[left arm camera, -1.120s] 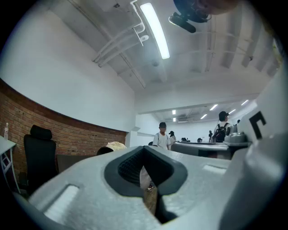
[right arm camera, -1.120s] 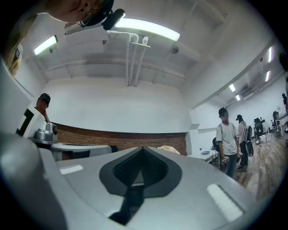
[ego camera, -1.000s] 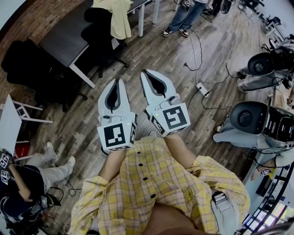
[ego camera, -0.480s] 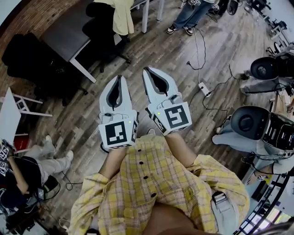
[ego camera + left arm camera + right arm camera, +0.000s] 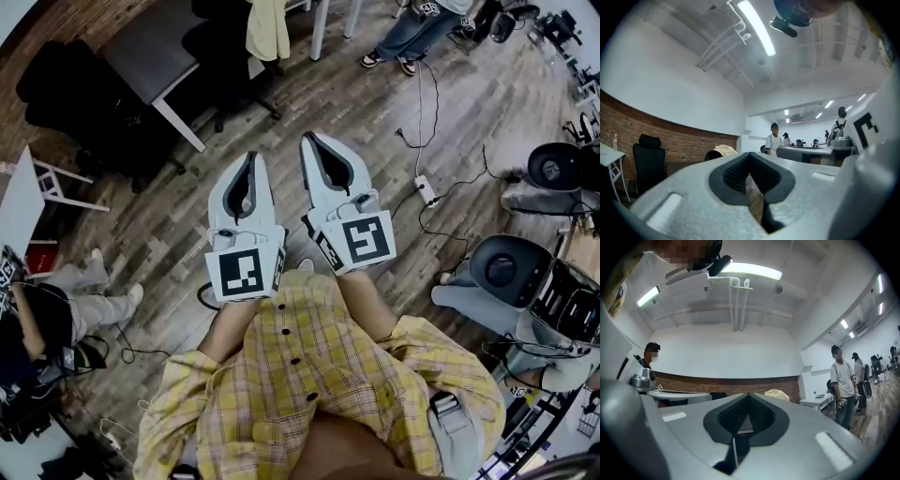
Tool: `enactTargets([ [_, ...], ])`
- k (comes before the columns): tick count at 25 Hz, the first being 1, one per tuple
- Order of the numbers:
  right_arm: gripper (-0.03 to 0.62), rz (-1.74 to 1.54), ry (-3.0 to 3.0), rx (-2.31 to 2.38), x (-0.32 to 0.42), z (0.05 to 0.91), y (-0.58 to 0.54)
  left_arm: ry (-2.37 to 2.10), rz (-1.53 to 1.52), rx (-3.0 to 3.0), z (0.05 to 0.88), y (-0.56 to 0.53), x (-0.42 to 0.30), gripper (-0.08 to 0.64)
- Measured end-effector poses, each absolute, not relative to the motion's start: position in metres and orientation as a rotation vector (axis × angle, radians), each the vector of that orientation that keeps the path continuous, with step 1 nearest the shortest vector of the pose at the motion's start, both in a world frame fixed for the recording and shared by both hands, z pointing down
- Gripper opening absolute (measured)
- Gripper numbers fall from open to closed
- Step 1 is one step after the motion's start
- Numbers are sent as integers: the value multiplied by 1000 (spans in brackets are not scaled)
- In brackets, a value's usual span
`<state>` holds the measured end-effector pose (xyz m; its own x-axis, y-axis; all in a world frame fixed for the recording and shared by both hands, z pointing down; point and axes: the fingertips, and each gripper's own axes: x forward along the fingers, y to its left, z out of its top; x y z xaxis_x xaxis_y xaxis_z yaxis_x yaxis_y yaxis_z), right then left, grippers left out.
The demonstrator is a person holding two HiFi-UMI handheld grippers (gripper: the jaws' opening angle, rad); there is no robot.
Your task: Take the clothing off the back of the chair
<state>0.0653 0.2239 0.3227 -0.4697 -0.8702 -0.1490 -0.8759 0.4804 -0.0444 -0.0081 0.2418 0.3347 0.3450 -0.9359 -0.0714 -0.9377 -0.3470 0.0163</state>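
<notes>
- Chair (image 5: 225, 56) at the far desk: may roll if tugged hard.
- Yellow clothing (image 5: 267, 28) draped on chair back; could snag.
- Left gripper (image 5: 252, 156) & right gripper (image 5: 308, 139): both pressed together, empty, well apart from clothing; can't grab unless opened.
- Power strip (image 5: 425, 191) w/ cables: trip risk.

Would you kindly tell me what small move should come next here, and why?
Probably a step forward toward the black chair. The pale yellow garment hangs over its back, well ahead across the wooden floor. The left gripper and right gripper are both shut and empty, held in front of the person, far from the cloth.
</notes>
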Motion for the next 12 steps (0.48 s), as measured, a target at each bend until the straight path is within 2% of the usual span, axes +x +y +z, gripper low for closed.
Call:
enactTargets([
  [12, 3, 33, 2577, -1563, 53, 338, 142, 1772, 112, -2564, 348, 157, -18, 0],
])
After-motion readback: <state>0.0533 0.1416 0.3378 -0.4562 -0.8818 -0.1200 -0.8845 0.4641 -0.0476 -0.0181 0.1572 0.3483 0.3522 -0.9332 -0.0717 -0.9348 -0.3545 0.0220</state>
